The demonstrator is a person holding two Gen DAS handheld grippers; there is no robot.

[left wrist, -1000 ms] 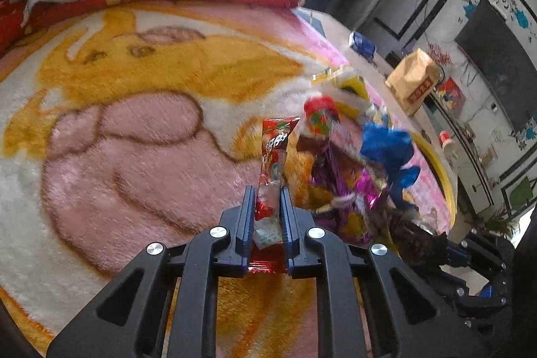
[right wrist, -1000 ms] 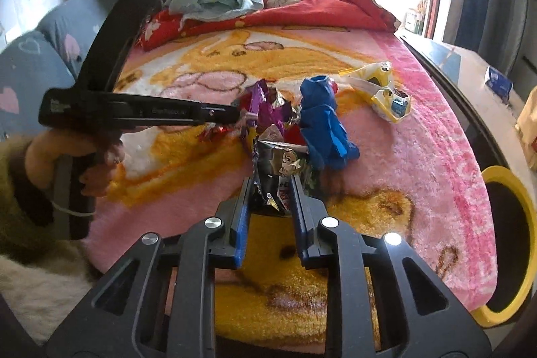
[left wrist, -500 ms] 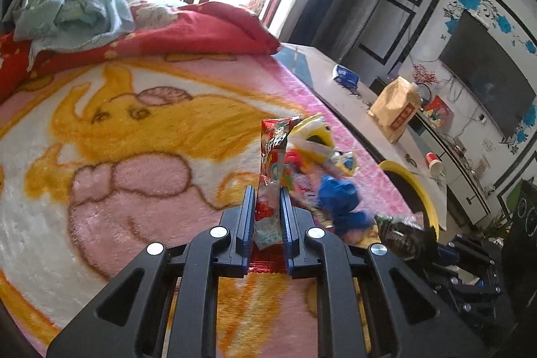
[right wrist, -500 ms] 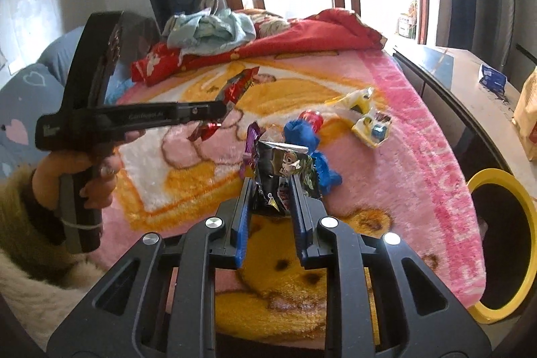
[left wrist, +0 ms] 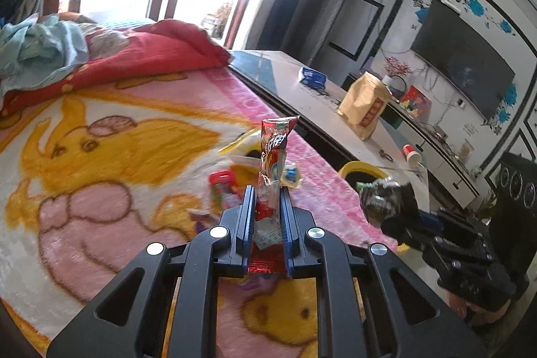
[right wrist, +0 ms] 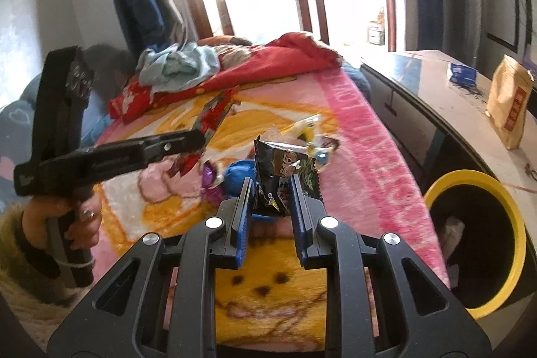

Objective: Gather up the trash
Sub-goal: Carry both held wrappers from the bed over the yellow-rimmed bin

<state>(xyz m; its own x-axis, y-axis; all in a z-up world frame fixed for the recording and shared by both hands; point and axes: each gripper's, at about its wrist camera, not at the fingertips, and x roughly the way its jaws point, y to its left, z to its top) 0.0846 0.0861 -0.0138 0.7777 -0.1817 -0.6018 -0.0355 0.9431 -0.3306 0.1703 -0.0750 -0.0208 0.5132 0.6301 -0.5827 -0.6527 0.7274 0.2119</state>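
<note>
My left gripper (left wrist: 265, 193) is shut on a long red snack wrapper (left wrist: 273, 153) that stands upright between its pads, lifted above the pink blanket (left wrist: 100, 156). My right gripper (right wrist: 270, 187) is shut on a dark crumpled snack bag (right wrist: 285, 173) with a cartoon print. The left wrist view shows that bag (left wrist: 386, 200) at the right, near the yellow-rimmed black bin (left wrist: 360, 171). The same bin (right wrist: 476, 244) stands beside the bed at the right in the right wrist view. More trash lies on the blanket: a blue wad (right wrist: 240, 175), a purple foil wrapper (right wrist: 209, 176) and yellow-white packaging (right wrist: 310, 131).
A red quilt (left wrist: 151, 52) and light blue clothes (left wrist: 37, 46) are piled at the bed's far end. A pale table (left wrist: 319, 103) beside the bed carries a brown paper bag (left wrist: 364, 109) and a blue packet (left wrist: 312, 78). A person's hand (right wrist: 74, 220) holds the left gripper's handle.
Both grippers have risen off the blanket with their wrappers and swung right, toward the bin and table. The trash pile now lies lower and farther below them.
</note>
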